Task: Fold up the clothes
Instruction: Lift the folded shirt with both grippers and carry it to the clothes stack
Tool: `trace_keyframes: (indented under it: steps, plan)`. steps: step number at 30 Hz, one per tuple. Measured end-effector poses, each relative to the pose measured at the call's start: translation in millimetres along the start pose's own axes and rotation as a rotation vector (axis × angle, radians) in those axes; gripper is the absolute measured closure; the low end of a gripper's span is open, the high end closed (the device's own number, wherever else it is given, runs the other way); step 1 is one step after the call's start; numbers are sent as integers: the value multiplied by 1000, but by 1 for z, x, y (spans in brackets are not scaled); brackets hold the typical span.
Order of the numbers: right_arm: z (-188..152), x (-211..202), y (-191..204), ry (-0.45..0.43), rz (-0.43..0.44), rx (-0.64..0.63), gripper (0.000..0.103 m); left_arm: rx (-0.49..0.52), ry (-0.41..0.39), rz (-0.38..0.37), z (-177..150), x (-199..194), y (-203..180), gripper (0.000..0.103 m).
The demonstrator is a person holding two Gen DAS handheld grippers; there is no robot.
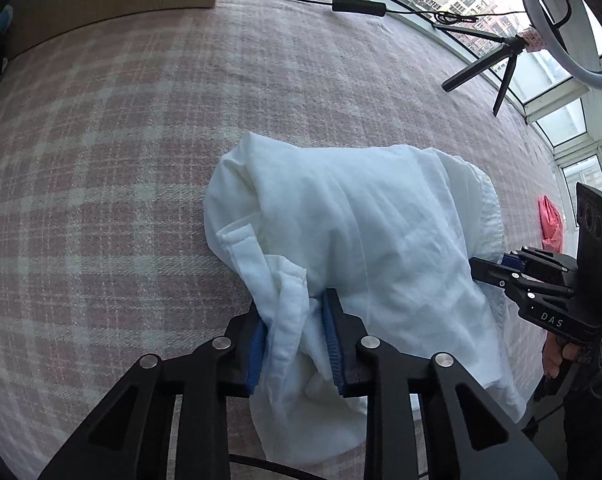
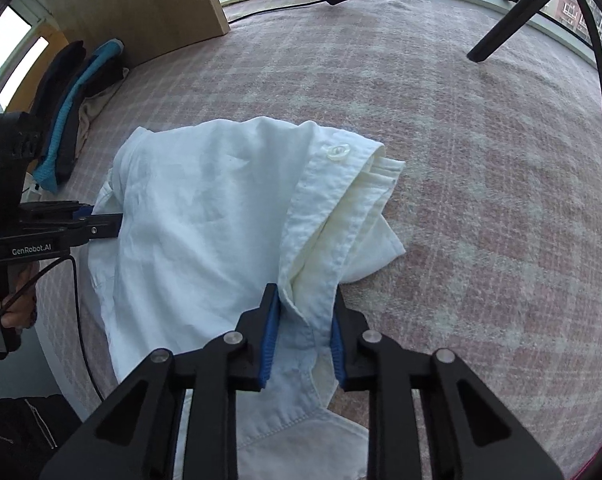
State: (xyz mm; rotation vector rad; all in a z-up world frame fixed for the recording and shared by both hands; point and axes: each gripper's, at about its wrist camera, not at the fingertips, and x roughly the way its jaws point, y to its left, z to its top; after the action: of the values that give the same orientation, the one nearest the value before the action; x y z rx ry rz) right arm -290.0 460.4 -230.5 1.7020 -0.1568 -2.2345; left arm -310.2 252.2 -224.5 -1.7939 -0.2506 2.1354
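A crumpled white shirt (image 1: 361,232) lies on the pink plaid bed cover (image 1: 121,140). In the left wrist view my left gripper (image 1: 295,304) is shut on a bunched hem of the shirt at its near left side, blue pads pressing the cloth. My right gripper (image 2: 305,296) is shut on the buttoned placket of the shirt (image 2: 205,208) at its near right side. A white button (image 2: 337,151) shows on the placket above the jaws. Each gripper also shows in the other's view, the right gripper (image 1: 485,268) and the left gripper (image 2: 113,224), both at the shirt's edges.
A black tripod (image 1: 501,60) with a ring light (image 1: 557,40) stands at the far right. A black adapter (image 1: 359,6) and cable lie along the window side. A wooden board (image 2: 141,0) and a pile of dark and blue clothes (image 2: 69,104) sit far left. A red cloth (image 1: 551,224) lies right.
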Motion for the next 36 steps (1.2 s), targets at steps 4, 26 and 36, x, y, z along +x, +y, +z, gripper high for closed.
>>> trace_keyframes:
  steps: [4, 26, 36]
  plan:
    - [-3, -9, -8, -16, 41, 44, 90, -62, -18, -54, -2, -14, 11, 94]
    - [31, -120, 149, -253, 165, -235, 91, -34, -378, 173, -31, -221, 42, 95]
    - [81, -113, 306, -326, 188, -355, 91, -44, -458, 245, -24, -319, 173, 95]
